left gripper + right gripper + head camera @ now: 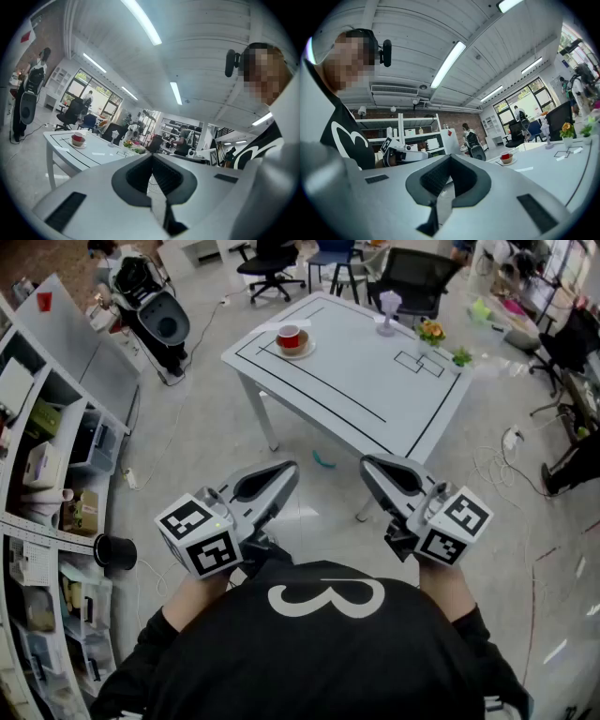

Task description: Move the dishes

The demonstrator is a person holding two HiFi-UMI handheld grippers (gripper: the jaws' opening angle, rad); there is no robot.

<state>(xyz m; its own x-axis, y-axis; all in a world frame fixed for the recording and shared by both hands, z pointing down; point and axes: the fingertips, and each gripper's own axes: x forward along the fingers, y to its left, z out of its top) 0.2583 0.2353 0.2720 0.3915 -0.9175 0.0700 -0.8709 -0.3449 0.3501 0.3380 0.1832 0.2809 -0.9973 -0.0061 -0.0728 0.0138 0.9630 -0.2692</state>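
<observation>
A red cup on a saucer (292, 338) stands near the far left corner of the white table (356, 381), which is marked with black lines. A clear goblet (387, 313) stands at the table's far edge. The left gripper (291, 468) and right gripper (367, 463) are held close to the person's body, well short of the table, both shut with nothing between the jaws. The left gripper view shows its gripper (151, 157) with the jaws together and the cup (78, 138) far off at left. The right gripper (449, 158) points sideways, with the cup (505, 157) at right.
Small flowers (431, 331) and a green plant (461, 357) sit at the table's far right corner. Shelving (37, 521) full of boxes lines the left side. Office chairs (417, 277) stand beyond the table. Cables (497, 465) and a small teal object (323, 460) lie on the floor.
</observation>
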